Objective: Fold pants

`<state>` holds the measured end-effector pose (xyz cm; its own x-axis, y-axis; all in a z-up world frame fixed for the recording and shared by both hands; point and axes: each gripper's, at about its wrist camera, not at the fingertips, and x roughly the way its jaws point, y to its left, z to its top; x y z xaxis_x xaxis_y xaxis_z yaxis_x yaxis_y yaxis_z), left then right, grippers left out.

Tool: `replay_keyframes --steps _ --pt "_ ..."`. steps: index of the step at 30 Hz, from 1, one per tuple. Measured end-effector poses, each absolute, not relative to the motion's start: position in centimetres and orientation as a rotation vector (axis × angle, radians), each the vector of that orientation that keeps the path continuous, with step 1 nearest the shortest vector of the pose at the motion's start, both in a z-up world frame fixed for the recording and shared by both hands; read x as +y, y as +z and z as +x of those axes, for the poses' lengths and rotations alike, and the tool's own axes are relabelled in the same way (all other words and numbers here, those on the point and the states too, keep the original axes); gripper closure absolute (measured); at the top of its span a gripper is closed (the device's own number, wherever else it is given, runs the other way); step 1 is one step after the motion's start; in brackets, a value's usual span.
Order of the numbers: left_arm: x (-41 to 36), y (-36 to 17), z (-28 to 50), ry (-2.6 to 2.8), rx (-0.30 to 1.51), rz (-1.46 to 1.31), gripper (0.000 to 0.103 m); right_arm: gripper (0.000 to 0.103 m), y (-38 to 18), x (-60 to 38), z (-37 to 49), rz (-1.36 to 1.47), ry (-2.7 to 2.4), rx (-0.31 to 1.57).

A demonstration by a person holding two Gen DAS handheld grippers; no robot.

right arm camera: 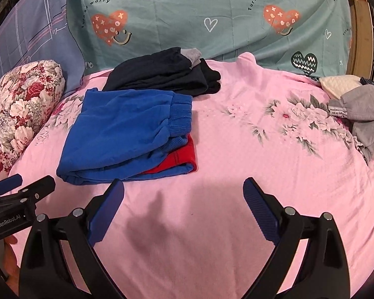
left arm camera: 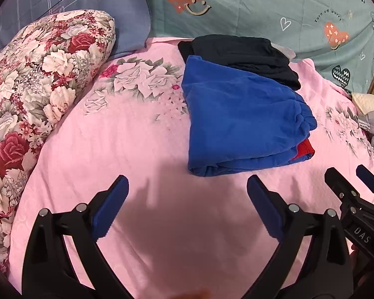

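Folded blue pants (left arm camera: 239, 117) with a red waistband lining lie on the pink bedsheet (left arm camera: 127, 149); they also show in the right wrist view (right arm camera: 127, 129). Folded black pants (left arm camera: 246, 57) lie just behind them, also in the right wrist view (right arm camera: 164, 74). My left gripper (left arm camera: 187, 186) is open and empty, hovering over bare sheet just in front of the blue pants. My right gripper (right arm camera: 183, 189) is open and empty, in front and to the right of the blue pants. Each gripper appears at the edge of the other's view.
A floral pillow (left arm camera: 37, 87) lies at the left. Teal (right arm camera: 199, 17) and purple (right arm camera: 32, 30) pillows stand along the back. Grey clothing (right arm camera: 364, 114) and a cream item (right arm camera: 336, 84) lie at the right edge of the bed.
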<state>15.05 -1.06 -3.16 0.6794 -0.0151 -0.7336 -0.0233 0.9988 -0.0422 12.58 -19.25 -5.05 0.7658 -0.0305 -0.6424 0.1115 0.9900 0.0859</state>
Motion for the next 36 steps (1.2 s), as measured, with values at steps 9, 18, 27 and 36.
replay_keyframes --steps 9,18,27,36 --pt "-1.1 -3.4 15.3 0.007 0.836 -0.039 0.006 0.007 -5.0 -19.2 12.6 0.115 -0.072 0.694" --pt "-1.5 -3.5 15.1 -0.01 0.825 -0.023 0.003 0.007 -5.0 -19.2 12.5 0.114 -0.071 0.695" --pt "-1.6 -3.9 15.1 -0.018 0.837 -0.025 0.002 0.007 -5.0 -19.1 12.5 0.107 -0.071 0.694" --pt "-1.7 -4.1 15.3 0.015 0.855 -0.021 0.002 0.007 -5.0 -19.1 12.5 0.098 -0.066 0.699"
